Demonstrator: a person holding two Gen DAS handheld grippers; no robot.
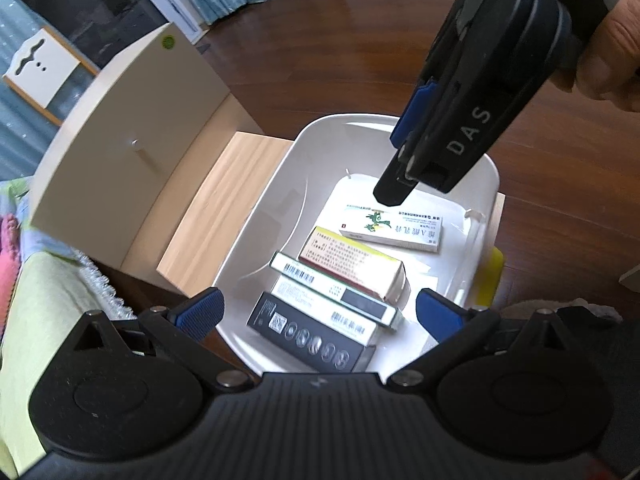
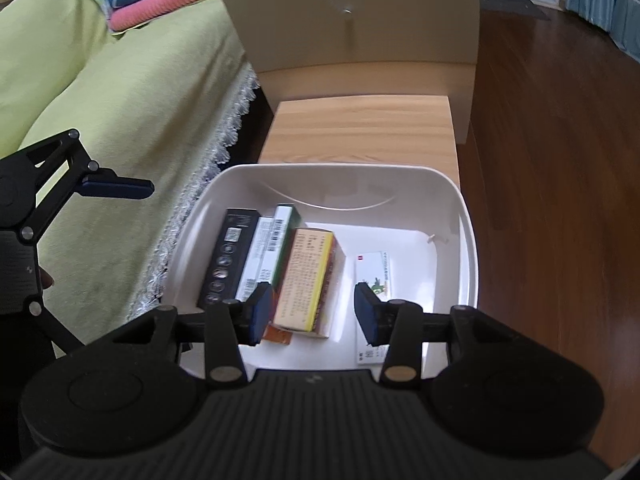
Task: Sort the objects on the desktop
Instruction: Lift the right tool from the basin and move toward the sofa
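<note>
Five flat cartons lie in the white plastic tub, which sits on the pale wooden top of a low cabinet beside a bed with a yellow-green cover; dark wood flooring runs along the other side. Four of the cartons lie packed side by side against one wall of the tub: a black carton with a row of round icons, a white carton with barcodes, a slim white-and-green carton and a broad yellow-edged cream carton with red print; the fifth, a white carton with a green figure printed on it, lies apart from them on the tub floor. Both grippers hang above the tub, pointing steeply down into it; the left gripper has its blue pads spread wide with nothing between them, over the black carton's end; the right gripper has its jaws part open and empty, its pads clear of the cartons, one over the packed row and the other over the white carton with the green figure. From the left wrist view a hand grips the right tool's handle at the upper right.
</note>
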